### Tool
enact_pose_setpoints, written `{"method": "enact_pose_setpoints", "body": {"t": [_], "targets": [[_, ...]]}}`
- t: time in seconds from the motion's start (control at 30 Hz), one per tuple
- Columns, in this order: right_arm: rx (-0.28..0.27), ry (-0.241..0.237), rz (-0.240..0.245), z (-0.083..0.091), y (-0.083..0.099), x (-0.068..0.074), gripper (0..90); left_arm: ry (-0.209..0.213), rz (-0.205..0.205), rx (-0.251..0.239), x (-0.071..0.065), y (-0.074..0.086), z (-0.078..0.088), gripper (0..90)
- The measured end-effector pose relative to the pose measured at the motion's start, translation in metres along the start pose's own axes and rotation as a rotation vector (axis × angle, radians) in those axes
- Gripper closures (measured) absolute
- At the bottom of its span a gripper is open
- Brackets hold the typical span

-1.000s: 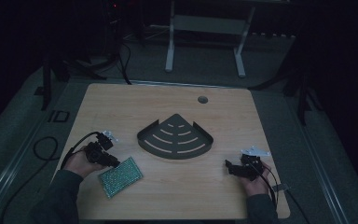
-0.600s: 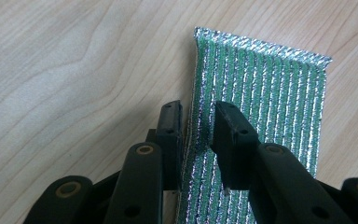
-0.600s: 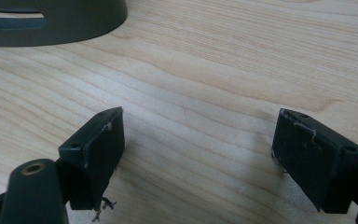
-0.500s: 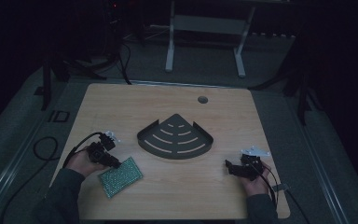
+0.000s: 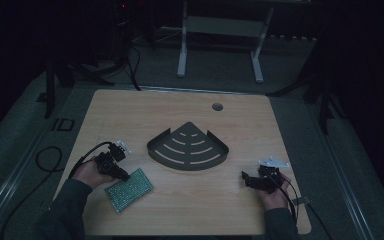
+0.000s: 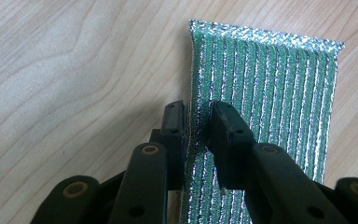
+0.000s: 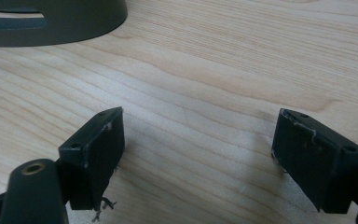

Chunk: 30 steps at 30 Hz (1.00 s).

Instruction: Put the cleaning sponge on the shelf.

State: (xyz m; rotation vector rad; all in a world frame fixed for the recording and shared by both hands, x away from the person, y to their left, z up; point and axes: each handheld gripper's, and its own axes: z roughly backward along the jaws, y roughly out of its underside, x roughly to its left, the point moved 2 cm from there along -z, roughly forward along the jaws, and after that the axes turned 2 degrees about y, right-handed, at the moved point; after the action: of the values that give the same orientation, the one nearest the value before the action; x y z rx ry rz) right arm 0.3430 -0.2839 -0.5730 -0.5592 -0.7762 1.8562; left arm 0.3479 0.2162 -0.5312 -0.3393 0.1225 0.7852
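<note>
The person's left hand (image 5: 89,172) is resting low on the wooden table (image 5: 130,115), near its front-left part, w/ the forearm coming in from the bottom edge. It is holding the left gripper (image 5: 124,176), which is pointing to the right & a bit toward the person. In the left gripper view the left gripper (image 6: 197,122) is pinching the left edge of a green glittery scrub pad (image 6: 265,98); the jaws are closing on it, w/ the thin edge standing between them. The rest of the pad is lying flat on the table, beyond the jaws. The right hand (image 5: 275,192) is resting at the front-right part, well apart from the pad. The right gripper (image 5: 246,177) is pointing left, and its jaws are standing wide apart over bare wood, gripping nothing. A dark fan-shaped rack (image 5: 188,147) is lying in the table's middle, between both grippers.
</note>
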Motion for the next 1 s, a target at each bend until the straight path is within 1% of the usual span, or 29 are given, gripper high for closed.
{"method": "enact_pose_setpoints", "body": {"t": [0.1,0.2,0.3,0.4,0.47,0.57,0.63,0.67,0.77,0.8,0.9,1.0], "targets": [[0.000,0.000,0.000,0.000,0.000,0.000,16.4,0.014,0.006,0.000,-0.001,0.001,-0.001,74.3],[0.000,0.000,0.000,0.000,0.000,0.000,16.4,0.024,0.022,-0.009,0.000,0.002,-0.002,73.8],[0.000,0.000,0.000,0.000,0.000,0.000,16.4,0.043,0.052,-0.035,0.002,0.005,-0.003,74.4],[0.000,0.000,0.001,0.000,0.000,0.000,16.4,0.080,0.085,-0.065,0.004,0.009,-0.004,77.6],[0.000,0.000,0.001,0.000,0.000,0.000,16.4,0.089,0.100,-0.072,0.005,0.011,-0.005,80.0],[0.000,0.000,0.000,0.000,0.000,0.000,16.4,0.083,0.103,-0.072,0.003,0.010,-0.004,83.0],[0.000,0.000,0.000,0.000,0.000,0.000,16.4,0.066,0.094,-0.066,0.001,0.009,-0.003,86.8],[0.000,0.000,0.001,0.000,0.000,0.000,16.4,0.055,0.083,-0.055,0.000,0.008,-0.003,88.8],[0.000,0.000,0.000,0.000,0.000,0.000,16.4,0.038,0.076,-0.046,-0.004,0.005,-0.003,89.6],[0.000,0.000,0.000,0.000,0.000,0.000,16.4,0.036,0.072,-0.043,-0.004,0.004,-0.003,89.7],[0.000,0.000,0.000,0.000,0.000,0.000,16.4,0.045,0.074,-0.057,-0.005,0.002,0.000,90.0],[0.000,0.000,0.000,0.000,0.000,0.000,16.4,0.041,0.079,-0.070,-0.006,0.000,0.004,90.0]]}}
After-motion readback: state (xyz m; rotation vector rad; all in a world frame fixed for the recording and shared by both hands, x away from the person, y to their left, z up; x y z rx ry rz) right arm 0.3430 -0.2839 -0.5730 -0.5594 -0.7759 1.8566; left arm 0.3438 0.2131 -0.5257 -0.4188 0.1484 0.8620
